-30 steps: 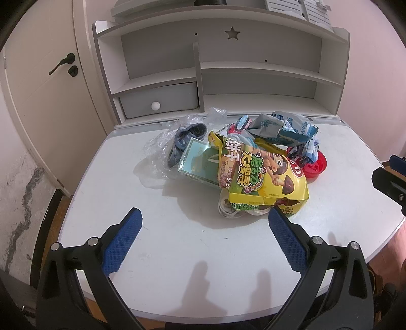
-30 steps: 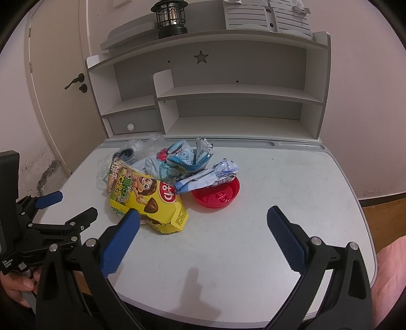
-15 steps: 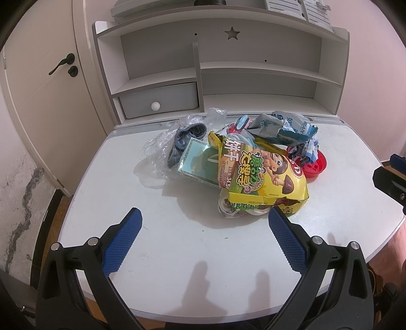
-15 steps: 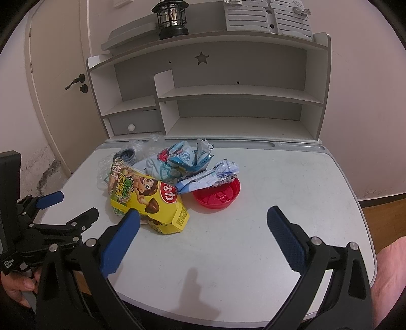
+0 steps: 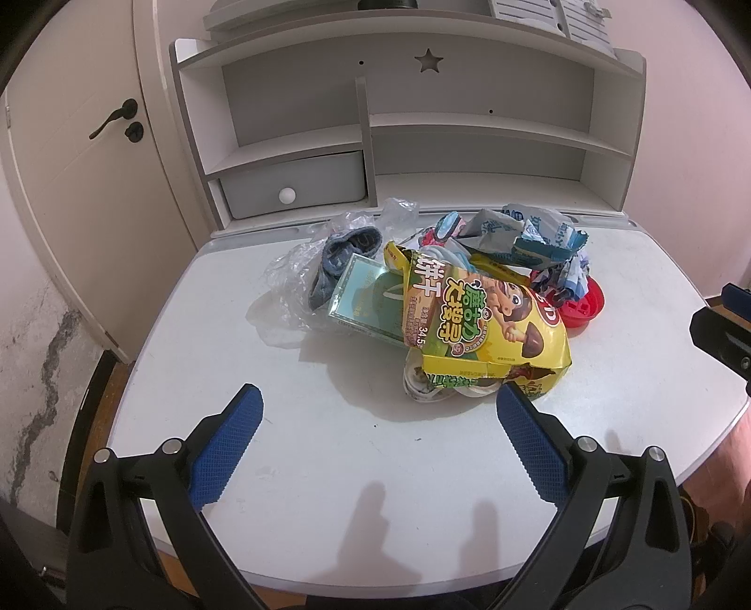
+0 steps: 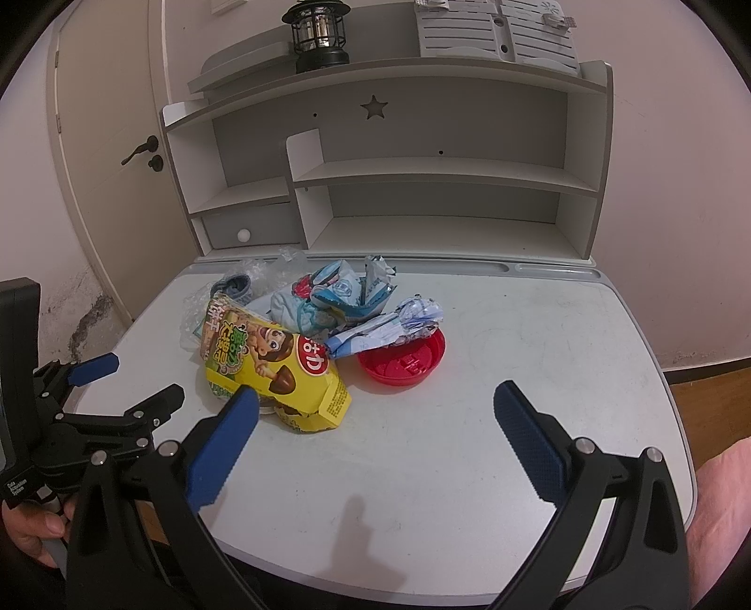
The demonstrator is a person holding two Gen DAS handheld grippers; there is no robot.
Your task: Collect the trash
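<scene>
A heap of trash lies on the white desk [image 5: 356,469]. It holds a yellow snack box [image 5: 488,324] [image 6: 272,361], a red lid [image 5: 582,305] [image 6: 403,366], crumpled blue-white wrappers [image 5: 530,234] [image 6: 347,291], a teal carton [image 5: 366,295], a clear plastic bag [image 5: 291,277] and a grey cloth piece [image 5: 342,258]. My left gripper [image 5: 379,408] is open and empty, just short of the box's near end. My right gripper [image 6: 375,403] is also open and empty, in front of the box and lid. In the right wrist view the left gripper [image 6: 141,380] shows at the left.
A white shelf unit [image 6: 422,178] with a small drawer [image 5: 295,187] stands at the desk's back, and a lantern [image 6: 319,37] sits on top. A door [image 5: 94,141] is at the left. A hand [image 6: 33,530] holds the left gripper's handle. The desk's front edge is close.
</scene>
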